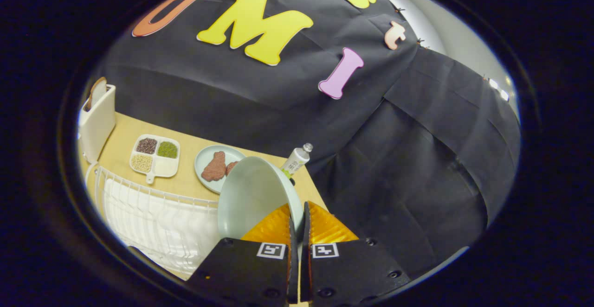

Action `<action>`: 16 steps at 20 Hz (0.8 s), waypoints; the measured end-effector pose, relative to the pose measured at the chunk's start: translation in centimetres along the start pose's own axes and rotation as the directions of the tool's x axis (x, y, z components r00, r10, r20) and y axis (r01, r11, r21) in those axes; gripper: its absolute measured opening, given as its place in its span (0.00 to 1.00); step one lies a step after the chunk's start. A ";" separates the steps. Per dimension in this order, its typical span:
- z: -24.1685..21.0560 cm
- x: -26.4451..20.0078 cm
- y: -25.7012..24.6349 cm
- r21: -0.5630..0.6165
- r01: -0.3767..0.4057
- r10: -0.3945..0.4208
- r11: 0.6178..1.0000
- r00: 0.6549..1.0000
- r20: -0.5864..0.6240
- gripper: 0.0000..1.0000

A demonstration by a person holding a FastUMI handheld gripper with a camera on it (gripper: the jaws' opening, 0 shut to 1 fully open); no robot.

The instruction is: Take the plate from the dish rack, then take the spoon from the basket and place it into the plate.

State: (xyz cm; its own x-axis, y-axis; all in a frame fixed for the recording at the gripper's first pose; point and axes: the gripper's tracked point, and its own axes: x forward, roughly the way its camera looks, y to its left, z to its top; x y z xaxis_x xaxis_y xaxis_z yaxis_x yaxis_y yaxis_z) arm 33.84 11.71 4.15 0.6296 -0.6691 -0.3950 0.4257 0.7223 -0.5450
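Observation:
My gripper (297, 221) is shut on the rim of a pale green plate (253, 195), both fingers pressing on its edge. The plate stands tilted on edge, lifted above the white wire dish rack (153, 219), which lies to the left below the fingers. The rack's slots beneath look bare.
On the wooden table (185, 184) beyond the rack stand a white four-part dish of grains (155, 155), a second pale plate with brown food (216, 165), a small bottle (297, 158) and a white toaster with bread (97, 117). The table's right edge runs just past the bottle.

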 end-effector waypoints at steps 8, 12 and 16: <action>-5.2 -5.6 -1.3 0.180 -0.338 0.350 0.924 0.936 -0.034 0.07; -11.0 -9.9 -2.3 0.209 -0.542 0.549 0.814 0.835 0.031 0.07; -18.3 -10.2 -3.2 0.255 -0.614 0.625 0.747 0.779 0.046 0.07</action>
State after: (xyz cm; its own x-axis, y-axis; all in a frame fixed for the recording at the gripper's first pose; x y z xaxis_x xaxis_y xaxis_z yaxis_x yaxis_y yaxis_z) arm 14.10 13.02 -3.59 0.7867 -0.0621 -0.6142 0.0972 0.9950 0.0239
